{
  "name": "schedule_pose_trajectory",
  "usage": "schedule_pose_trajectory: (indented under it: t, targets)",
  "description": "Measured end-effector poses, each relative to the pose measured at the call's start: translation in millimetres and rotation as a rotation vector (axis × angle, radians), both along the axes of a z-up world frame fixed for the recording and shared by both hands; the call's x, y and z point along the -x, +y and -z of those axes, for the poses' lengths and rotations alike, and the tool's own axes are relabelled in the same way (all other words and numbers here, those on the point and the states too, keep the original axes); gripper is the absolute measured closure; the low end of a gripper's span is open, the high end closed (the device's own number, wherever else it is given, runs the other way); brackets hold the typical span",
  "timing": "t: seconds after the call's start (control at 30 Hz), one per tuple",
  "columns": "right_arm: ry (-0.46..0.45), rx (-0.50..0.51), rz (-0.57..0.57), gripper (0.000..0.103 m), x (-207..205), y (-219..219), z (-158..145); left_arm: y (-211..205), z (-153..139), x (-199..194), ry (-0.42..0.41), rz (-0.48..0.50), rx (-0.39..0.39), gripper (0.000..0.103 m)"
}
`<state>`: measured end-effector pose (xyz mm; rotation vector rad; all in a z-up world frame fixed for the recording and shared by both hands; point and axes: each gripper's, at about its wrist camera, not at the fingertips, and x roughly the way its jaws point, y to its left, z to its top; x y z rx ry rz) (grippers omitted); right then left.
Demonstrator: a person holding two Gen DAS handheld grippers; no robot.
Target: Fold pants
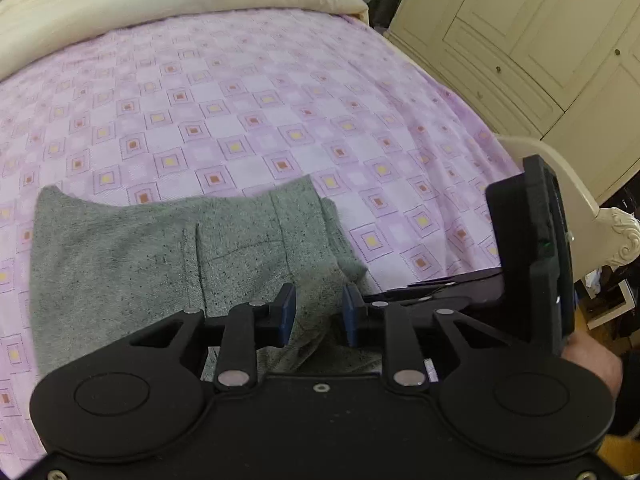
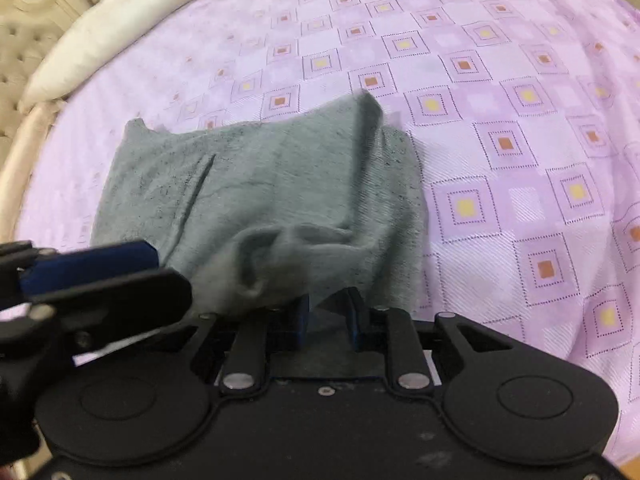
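The grey pants [image 1: 176, 252] lie folded into a thick bundle on the purple checked bedspread [image 1: 248, 92]. My left gripper [image 1: 319, 312] hovers over the bundle's near right corner, jaws apart, with grey cloth between and below the blue pads. In the right wrist view the pants [image 2: 272, 184] lie ahead, a bunched fold rising at the near edge. My right gripper [image 2: 328, 314] has its jaws a little apart with pants cloth bunched over and between them. The left gripper's blue finger [image 2: 92, 266] enters from the left beside the pants.
A cream pillow [image 1: 160, 4] lies at the head of the bed. Cream wardrobe doors [image 1: 552, 40] stand to the right, past the carved bed frame [image 1: 624, 236]. A white bolster [image 2: 132, 36] and tufted headboard [image 2: 24, 52] edge the bed.
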<state>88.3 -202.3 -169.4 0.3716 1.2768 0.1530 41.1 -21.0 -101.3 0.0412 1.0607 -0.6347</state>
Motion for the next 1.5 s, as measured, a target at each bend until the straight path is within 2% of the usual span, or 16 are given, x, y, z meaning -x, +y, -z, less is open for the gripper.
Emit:
schedule_pose_trajectory:
  t: [0.17,0.27,0.33,0.4,0.47,0.57,0.67,0.73,0.8,0.83,0.87,0.97,1.1,1.2,1.43,1.5]
  targets:
    - [0.009,-0.077,0.004,0.079,13.9,-13.1,-5.7,39.6,-17.8,3.1,-0.031,-0.061,-0.050,0.065]
    - [0.040,-0.114,0.043,0.078,16.8,-23.7,-10.6,70.3,-7.3,-4.2,-0.009,-0.157,-0.168,0.065]
    - [0.038,-0.076,0.078,0.078,18.8,-31.4,-20.0,92.2,2.8,-9.6,0.001,-0.218,-0.227,0.065]
    - [-0.034,0.017,0.124,0.075,23.1,-40.5,-41.8,109.2,11.3,-17.4,0.036,-0.269,-0.235,0.065]
    - [-0.147,0.058,0.112,0.075,26.3,-34.0,-64.6,113.1,19.8,-26.1,0.066,-0.289,-0.211,0.065]
    - [-0.201,0.075,0.012,0.075,17.3,-6.7,-76.9,101.1,26.1,-33.8,0.071,-0.266,-0.191,0.065]
    - [-0.202,0.097,-0.079,0.076,17.7,22.7,-66.5,86.2,31.2,-32.7,0.073,-0.210,-0.181,0.064]
    - [-0.130,0.149,-0.127,0.076,27.7,36.9,-43.6,82.5,38.4,-20.9,0.105,-0.174,-0.196,0.063]
    - [-0.005,0.224,-0.168,0.078,41.3,45.4,-12.5,75.4,60.9,-13.2,0.175,-0.123,-0.263,0.056]
    - [0.017,0.225,-0.176,0.083,49.4,46.0,-2.7,72.2,69.0,-7.2,0.173,-0.088,-0.303,0.055]
    - [-0.015,0.225,-0.168,0.083,58.0,46.0,-4.2,70.8,70.4,-0.4,0.141,-0.057,-0.315,0.054]
    - [-0.037,0.184,-0.130,0.078,59.5,40.2,-23.8,74.0,54.6,2.7,0.107,-0.043,-0.296,0.054]
    - [-0.148,0.174,-0.028,0.068,51.0,23.5,-57.3,90.5,16.0,-5.1,0.010,-0.098,-0.224,0.054]
    - [-0.208,0.207,0.033,0.060,37.0,18.5,-66.5,105.9,1.1,-21.3,-0.025,-0.176,-0.197,0.041]
    - [-0.131,0.102,0.103,0.055,7.3,6.2,-47.2,123.6,20.8,-53.2,0.023,-0.252,-0.238,0.041]
    - [-0.087,0.138,0.104,0.054,-2.5,12.8,-34.2,127.1,32.8,-57.9,0.072,-0.250,-0.231,0.041]
